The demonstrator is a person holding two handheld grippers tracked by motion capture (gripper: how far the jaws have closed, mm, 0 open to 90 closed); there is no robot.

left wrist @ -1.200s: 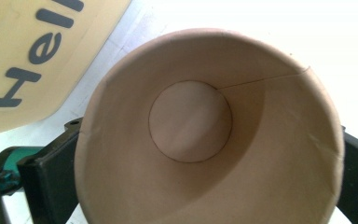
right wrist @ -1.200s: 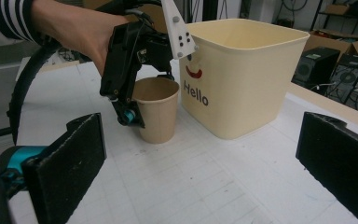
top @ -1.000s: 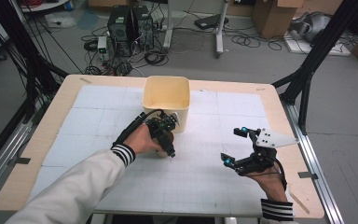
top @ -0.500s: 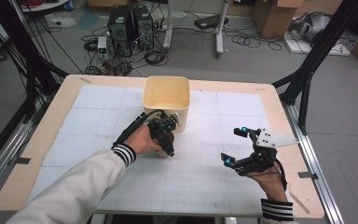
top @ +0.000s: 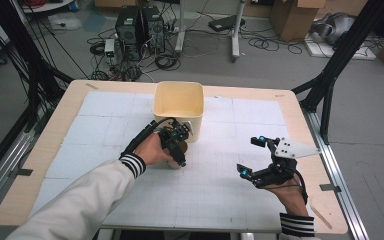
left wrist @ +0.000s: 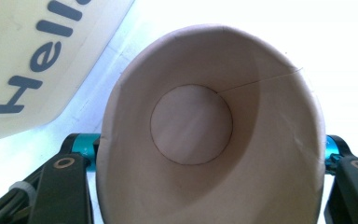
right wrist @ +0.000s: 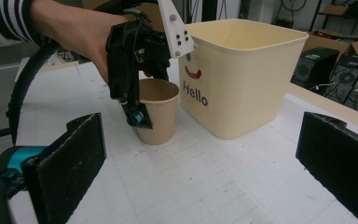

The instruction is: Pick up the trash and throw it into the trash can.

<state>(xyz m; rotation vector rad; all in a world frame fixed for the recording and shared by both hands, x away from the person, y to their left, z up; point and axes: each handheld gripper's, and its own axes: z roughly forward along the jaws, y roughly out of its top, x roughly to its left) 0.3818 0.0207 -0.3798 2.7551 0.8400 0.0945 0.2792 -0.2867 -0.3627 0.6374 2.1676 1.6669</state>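
A brown paper cup [left wrist: 191, 126] stands upright on the white mat, just in front of a cream bin [top: 178, 84] marked "Hello". My left gripper [top: 176, 150] comes down over the cup [right wrist: 156, 116] from above. Its jaws have just been closing with the cup between them, and they are now shut on the cup's wall, whose rim is pressed into an oval. In the high view the hand hides most of the cup [top: 174, 164]. My right gripper [top: 250, 156] hovers to the right, open, with nothing between its pads [right wrist: 70, 158].
The bin [right wrist: 242, 79] sits at the table's far middle, and its wall [left wrist: 32, 60] is close beside the cup. The wooden table edge [top: 330, 165] runs just right of my right hand. Computers, cables and boxes lie on the floor beyond the table.
Both hands stay where they were. In the high view the left gripper still sits over the cup, and no clear difference shows there.
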